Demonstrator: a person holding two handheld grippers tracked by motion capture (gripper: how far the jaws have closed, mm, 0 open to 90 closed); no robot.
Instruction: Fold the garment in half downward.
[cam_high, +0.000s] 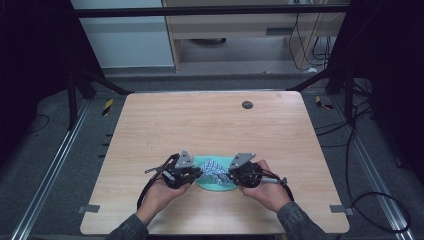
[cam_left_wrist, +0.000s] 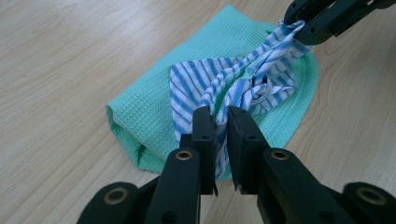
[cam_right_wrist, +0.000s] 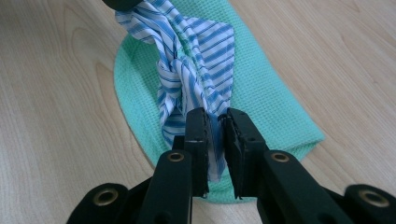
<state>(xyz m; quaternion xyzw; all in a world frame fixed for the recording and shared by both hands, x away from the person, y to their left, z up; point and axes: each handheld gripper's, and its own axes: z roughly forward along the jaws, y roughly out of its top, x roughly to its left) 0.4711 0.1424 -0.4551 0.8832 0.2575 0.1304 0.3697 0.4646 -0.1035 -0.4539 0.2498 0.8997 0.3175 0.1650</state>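
While the blue-and-white striped cloth (cam_left_wrist: 219, 86) lies knotted over the green waffle cloth (cam_left_wrist: 140, 116) near the counter's (cam_high: 210, 125) front edge, its two ends are drawn outward — the tie looks formed, with tightening or release judged still to come. The left gripper (cam_left_wrist: 221, 122) pinches one striped end, jaws nearly together; the right gripper (cam_right_wrist: 214, 125) pinches the other likewise. Each gripper view shows the knot's twist and fabric between the jaws — the high view gives placement between both hands (cam_high: 160, 192).

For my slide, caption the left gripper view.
Left claw pinches striped cloth knotted over green towel.
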